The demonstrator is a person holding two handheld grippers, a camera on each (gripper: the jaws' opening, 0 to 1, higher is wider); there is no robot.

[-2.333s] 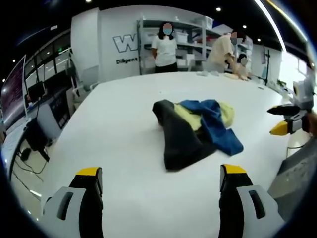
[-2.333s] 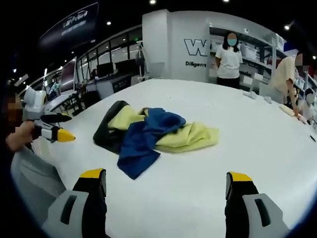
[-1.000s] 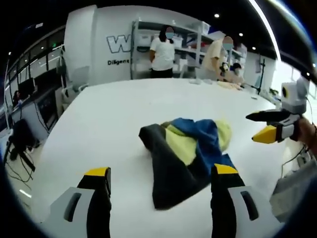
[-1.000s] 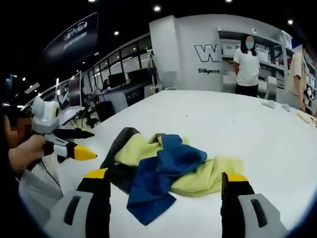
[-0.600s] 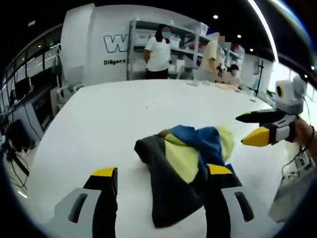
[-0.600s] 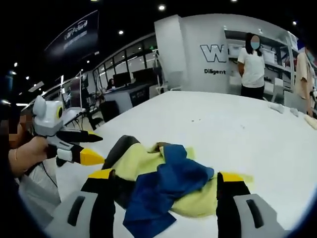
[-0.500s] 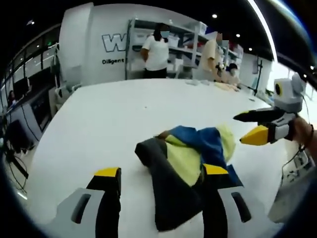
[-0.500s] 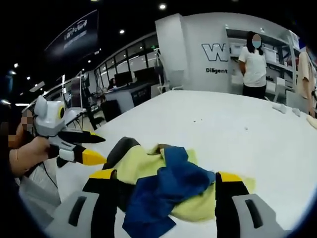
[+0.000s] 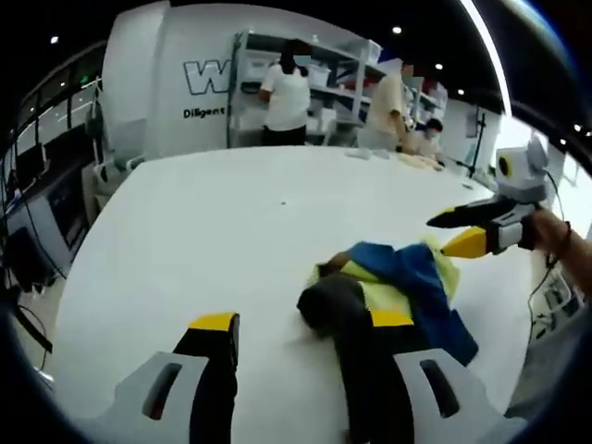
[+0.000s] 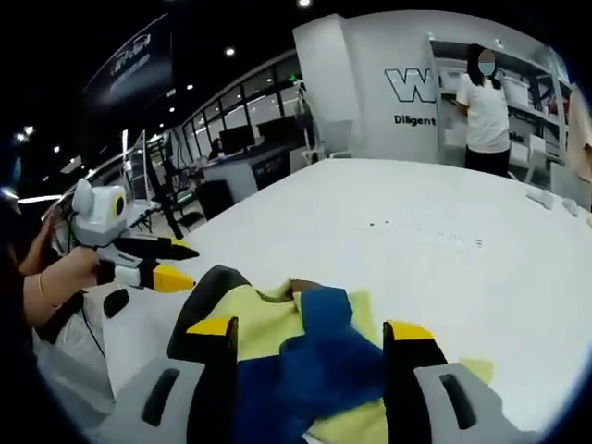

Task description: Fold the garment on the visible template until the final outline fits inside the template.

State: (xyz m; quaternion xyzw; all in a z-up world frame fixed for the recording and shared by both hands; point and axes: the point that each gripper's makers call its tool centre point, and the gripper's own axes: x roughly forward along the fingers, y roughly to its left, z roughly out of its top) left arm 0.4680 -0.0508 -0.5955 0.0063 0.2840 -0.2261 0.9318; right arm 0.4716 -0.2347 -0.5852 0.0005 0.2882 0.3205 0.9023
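White table top [image 9: 185, 240] carries a crumpled garment [image 9: 388, 291] w/ black, pale yellow & blue parts, bunched in a heap, not flat. In left gripper view the heap lies right of centre, black part nearest the camera, blue strip draped over yellow toward the far side. Left gripper [image 9: 305, 338] sits low over the table, jaws wide apart w/ nothing between the yellow tips; its right jaw overlaps the black cloth in the pic, can't tell if it's touching. Right gripper [image 9: 458, 231] comes in from the right of that view, held by a hand [image 9: 560, 236], yellow-tipped jaws spread, just above & beside the far edge of the heap. In right gripper view the garment [image 10: 305, 342] lies right between & under the right gripper [image 10: 310, 347] jaws, which stand wide, gripping nothing; blue fold in the middle, yellow either side, black edge at left. Left gripper [image 10: 162, 264] shows at the left of that view, in a hand [image 10: 65, 273], jaws parted, near the black edge but apart from it. Background: two people [image 9: 287, 92] by white shelving [image 9: 324, 79], wall w/ a big "W" logo [image 10: 412, 85], desks w/ monitors [image 10: 231, 139] off to the side.
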